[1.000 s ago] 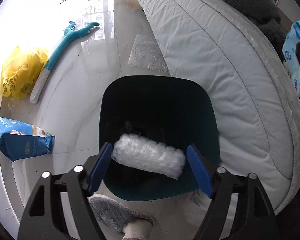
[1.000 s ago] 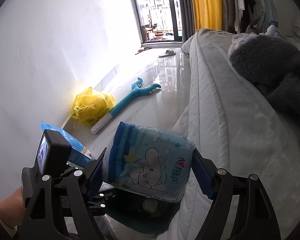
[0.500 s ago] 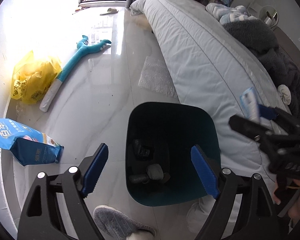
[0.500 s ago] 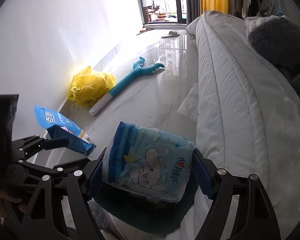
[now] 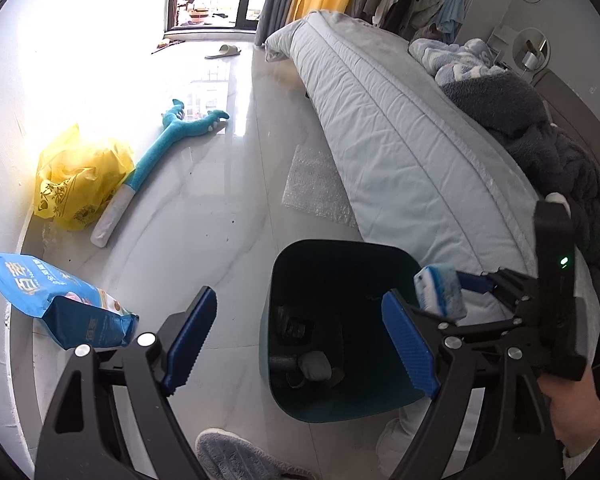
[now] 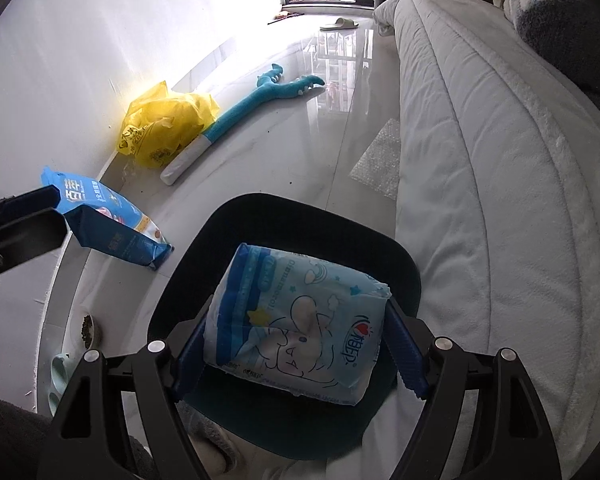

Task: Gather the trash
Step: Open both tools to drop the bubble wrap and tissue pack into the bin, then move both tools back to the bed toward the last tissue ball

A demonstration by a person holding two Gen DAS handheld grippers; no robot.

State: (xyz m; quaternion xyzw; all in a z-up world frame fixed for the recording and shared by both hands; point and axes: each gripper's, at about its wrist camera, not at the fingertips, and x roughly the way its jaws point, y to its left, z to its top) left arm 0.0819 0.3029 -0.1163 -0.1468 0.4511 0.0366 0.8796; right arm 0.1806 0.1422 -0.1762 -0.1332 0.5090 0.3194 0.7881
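Observation:
My left gripper (image 5: 298, 304) is open with nothing between its blue pads, held above the floor at the near left rim of the dark teal bin (image 5: 284, 280). Some dark scraps and a grey lump lie at the bin's bottom. My right gripper (image 6: 298, 320) is shut on a soft blue-and-white tissue pack (image 6: 300, 320) with a cartoon print. It holds the pack over the bin's (image 6: 220, 216) mouth. In the left wrist view the pack's (image 5: 440, 292) end shows above the bin's right rim.
The bed (image 5: 400, 140) runs along the bin's right side, with bubble wrap (image 5: 316, 184) on the floor beside it. By the left wall lie a yellow plastic bag (image 5: 80, 184), a teal plush toy (image 5: 172, 140) and a blue snack bag (image 5: 56, 300). A grey slippered foot (image 5: 236, 456) is nearby.
The white wrap that sat between the left jaws is gone from them. The left gripper rose and tilted up. The right gripper came down over the bin with the pack.

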